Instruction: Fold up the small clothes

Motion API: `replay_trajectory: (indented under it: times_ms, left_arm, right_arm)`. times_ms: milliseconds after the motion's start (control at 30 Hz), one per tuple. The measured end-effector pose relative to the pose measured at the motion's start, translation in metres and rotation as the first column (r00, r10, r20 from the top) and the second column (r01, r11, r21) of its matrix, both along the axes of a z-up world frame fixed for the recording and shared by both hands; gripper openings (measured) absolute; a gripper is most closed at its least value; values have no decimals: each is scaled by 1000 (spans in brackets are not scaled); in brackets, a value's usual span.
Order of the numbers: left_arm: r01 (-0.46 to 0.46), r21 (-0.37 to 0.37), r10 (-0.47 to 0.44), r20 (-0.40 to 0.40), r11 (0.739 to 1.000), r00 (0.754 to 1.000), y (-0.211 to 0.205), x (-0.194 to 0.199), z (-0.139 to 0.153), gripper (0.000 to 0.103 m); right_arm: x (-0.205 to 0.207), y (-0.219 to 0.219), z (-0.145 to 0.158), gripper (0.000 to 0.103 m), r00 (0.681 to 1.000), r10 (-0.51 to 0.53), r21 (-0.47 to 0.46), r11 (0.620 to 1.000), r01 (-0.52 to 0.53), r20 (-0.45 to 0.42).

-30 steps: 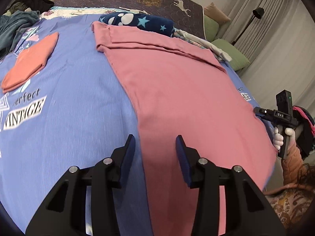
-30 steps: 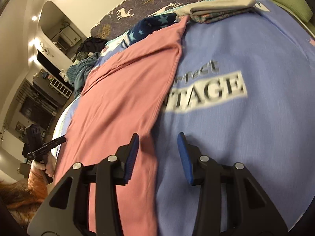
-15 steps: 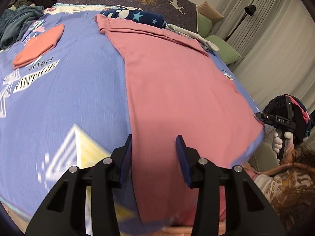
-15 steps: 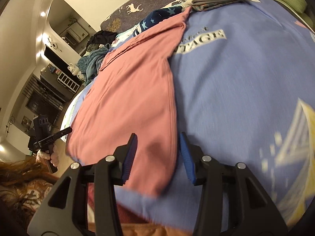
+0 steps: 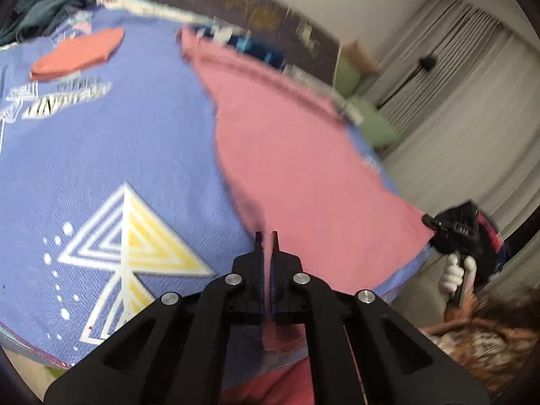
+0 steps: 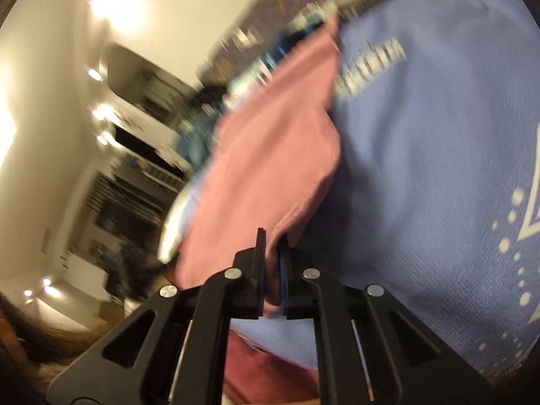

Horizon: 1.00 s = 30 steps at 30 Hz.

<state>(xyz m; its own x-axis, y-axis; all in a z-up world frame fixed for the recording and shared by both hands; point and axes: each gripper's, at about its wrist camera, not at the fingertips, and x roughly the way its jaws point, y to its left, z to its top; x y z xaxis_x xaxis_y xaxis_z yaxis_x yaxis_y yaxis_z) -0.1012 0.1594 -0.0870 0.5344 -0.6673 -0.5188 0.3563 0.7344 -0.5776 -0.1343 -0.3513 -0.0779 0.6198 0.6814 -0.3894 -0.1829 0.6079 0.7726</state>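
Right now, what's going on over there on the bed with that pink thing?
A person is folding a pink garment spread flat on a blue printed bedspread, with a handheld gripper in each hand. The left gripper and the right gripper have just been closing, and each is now shut on a near corner of the garment's edge. The fold itself has not been made yet. A folded orange piece already lies further back on the bedspread.

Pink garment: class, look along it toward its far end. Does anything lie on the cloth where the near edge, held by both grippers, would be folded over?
Nothing visible does. The pink garment lies bare; the folded orange piece sits apart on the blue sheet. The left gripper and right gripper have just closed on its near edge.
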Motion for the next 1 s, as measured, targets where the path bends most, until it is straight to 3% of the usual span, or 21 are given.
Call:
replay_trajectory:
  times_ms: [133,367,467,567,833,1000]
  left_arm:
    - [-2,-160,28,159,987,987,9,-13,48,2]
    - [13,-284,60,249,959,967,10,-29,97,1]
    - [-1,-241,75,298,971,952,8,-47,116,2]
    - [-21,-203,85,313,979,946,9,-53,121,2]
    - [-76,-188,114,201,979,973,6,-11,95,2]
    - [-61,-177,97,202,982,975,-1,7,98,2]
  right_arm:
    - [-18,-12,36,6,990,-39,74,997,29,138]
    - [-48,-17,79,6,955,-87,139,989,49,284]
    - [-64,-19,101,6,930,-107,120,990,69,352]
    - [-74,-16,117,6,913,-115,33,993,111,391]
    - [-36,-18,98,6,934,-147,58,989,136,327]
    - [-12,-13,93,7,939,-142,34,990,138,314]
